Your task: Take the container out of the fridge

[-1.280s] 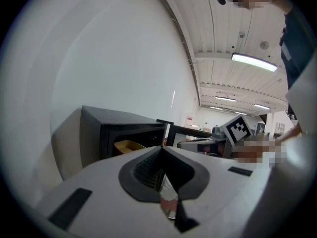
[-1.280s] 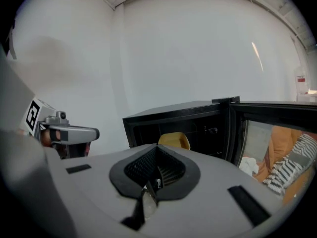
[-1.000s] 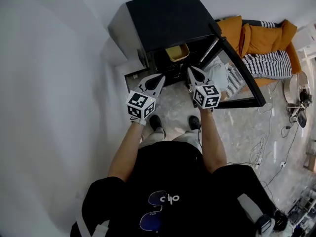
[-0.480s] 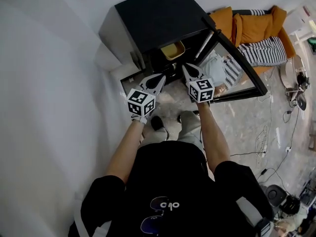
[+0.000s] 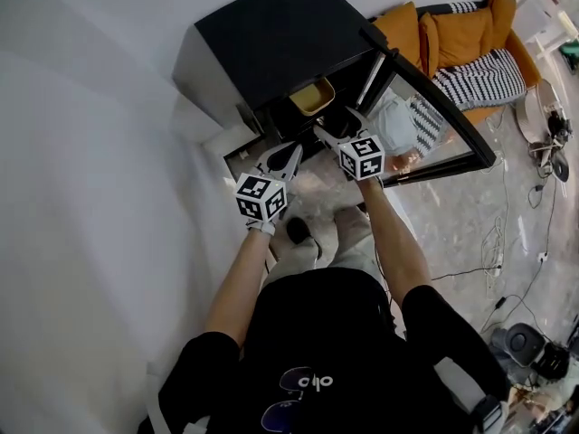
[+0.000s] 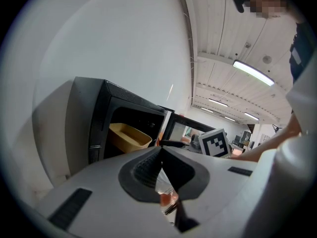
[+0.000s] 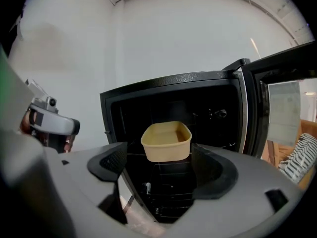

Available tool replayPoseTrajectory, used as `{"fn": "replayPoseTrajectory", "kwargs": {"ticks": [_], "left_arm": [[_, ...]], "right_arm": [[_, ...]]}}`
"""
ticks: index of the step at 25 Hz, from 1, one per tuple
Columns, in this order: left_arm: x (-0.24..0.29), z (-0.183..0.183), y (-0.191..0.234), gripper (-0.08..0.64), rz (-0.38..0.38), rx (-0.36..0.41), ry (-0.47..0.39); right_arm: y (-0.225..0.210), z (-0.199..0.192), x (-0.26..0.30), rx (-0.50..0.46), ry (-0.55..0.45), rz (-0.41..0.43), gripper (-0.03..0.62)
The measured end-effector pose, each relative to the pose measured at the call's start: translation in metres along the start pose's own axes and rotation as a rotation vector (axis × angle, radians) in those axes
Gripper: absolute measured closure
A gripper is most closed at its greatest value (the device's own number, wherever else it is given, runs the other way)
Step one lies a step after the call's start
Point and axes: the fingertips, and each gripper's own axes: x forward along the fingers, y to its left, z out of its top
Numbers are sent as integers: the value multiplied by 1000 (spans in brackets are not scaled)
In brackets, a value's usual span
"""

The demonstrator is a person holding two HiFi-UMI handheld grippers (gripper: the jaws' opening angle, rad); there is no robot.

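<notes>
A tan, open-topped container (image 5: 312, 96) sits on an upper shelf inside the small black fridge (image 5: 271, 34), whose glass door (image 5: 434, 116) stands swung open to the right. My right gripper (image 5: 336, 127) is just in front of the fridge opening. Its jaws are opening with nothing between them, and the container (image 7: 167, 141) shows beyond the gap, farther in. My left gripper (image 5: 289, 158) hangs lower and to the left, outside the fridge, with its jaws shut (image 6: 161, 151) and empty. From there the container (image 6: 129, 137) lies ahead to the left.
A white wall runs close along the left. An orange sofa with a striped blanket (image 5: 470, 52) stands behind the open door. Cables (image 5: 507, 233) trail over the stone floor at right. The person's feet are just before the fridge.
Both grippers have moved forward toward the fridge opening. The right gripper's jaws, shut before, now stand apart. The left gripper stays shut.
</notes>
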Motion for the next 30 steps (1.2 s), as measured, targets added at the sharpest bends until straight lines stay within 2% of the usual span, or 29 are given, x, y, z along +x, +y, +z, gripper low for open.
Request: {"fn": "replayPoseTrajectory", "kwargs": {"ticks": [4,8,19,30], "left_arm": [[1,-5,4,554,-3,-6,13],[-2,-7,11,554,1,-5,16],[-12,-13,31,554,28,-28,26],[-23,-22,43,554,46,-54,37]], "right_arm": [[-4,-3,20,-35,-24,-12,109],[-8,-9,41,-52,-24,-17,59],[-16,-12,80,-101,-2,-11,48],[-18,-9,98,-120,32,-63,56]]}}
